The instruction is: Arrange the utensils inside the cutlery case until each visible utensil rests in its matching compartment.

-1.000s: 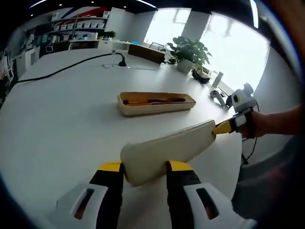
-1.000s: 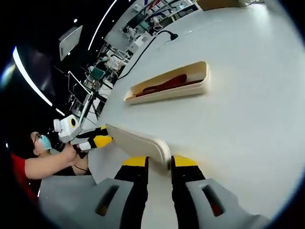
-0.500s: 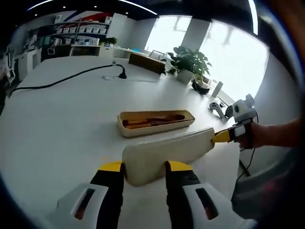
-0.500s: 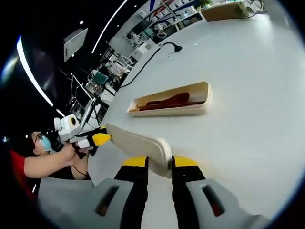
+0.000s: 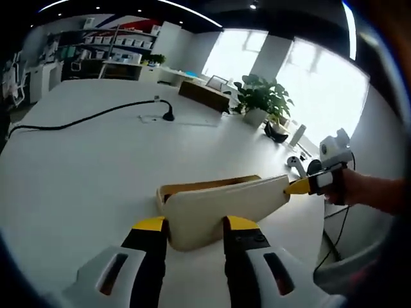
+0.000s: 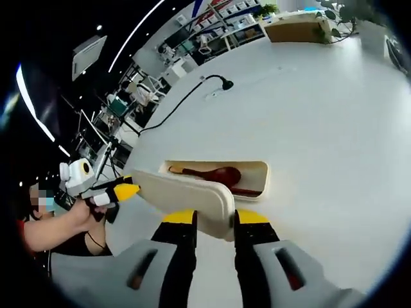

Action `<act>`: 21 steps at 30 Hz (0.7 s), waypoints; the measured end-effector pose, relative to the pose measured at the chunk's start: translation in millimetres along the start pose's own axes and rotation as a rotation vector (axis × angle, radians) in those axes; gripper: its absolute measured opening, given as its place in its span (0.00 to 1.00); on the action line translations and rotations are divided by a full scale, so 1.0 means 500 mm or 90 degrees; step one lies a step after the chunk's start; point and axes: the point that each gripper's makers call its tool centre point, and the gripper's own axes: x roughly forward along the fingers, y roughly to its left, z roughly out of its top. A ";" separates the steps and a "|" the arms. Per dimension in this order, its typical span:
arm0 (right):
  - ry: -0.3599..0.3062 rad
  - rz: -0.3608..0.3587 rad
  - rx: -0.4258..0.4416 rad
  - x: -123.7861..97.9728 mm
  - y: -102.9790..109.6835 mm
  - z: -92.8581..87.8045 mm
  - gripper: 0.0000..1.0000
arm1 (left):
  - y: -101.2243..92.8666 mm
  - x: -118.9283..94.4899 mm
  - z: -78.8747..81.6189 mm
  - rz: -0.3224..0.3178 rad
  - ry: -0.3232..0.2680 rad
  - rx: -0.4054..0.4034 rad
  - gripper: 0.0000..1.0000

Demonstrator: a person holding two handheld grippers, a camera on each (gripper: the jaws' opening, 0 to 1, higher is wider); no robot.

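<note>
Carried nearer, lid [image 5: 218, 208] held at opposite ends by left gripper [image 5: 190, 234] and right gripper [image 6: 214, 224] jaws, hovers above case [image 6: 257, 176]; utensils [image 6: 212, 173] inside, closing remains.

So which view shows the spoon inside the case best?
The right gripper view: the spoon lies in plain sight in the open case. In the left gripper view the lid hides the case's inside.

The lid [image 5: 221, 208] looks like smooth matt cream plastic, and the case [image 6: 253, 172] the same — its inside a warmer tan. The spoon [image 6: 209, 174] in it is dark reddish wood with a slight sheen. The tabletop [image 5: 83, 167] is smooth, white, faintly glossy
</note>
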 end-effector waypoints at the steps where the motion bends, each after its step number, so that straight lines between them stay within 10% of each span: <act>1: 0.011 -0.009 -0.020 -0.006 -0.002 0.000 0.21 | -0.005 0.001 0.001 -0.001 0.003 0.010 0.35; 8: 0.024 -0.060 -0.095 -0.021 -0.016 0.041 0.22 | -0.019 0.021 0.037 0.008 0.009 0.044 0.34; 21: 0.142 -0.042 -0.027 0.036 -0.063 0.052 0.22 | 0.043 0.085 0.029 0.028 0.110 -0.001 0.35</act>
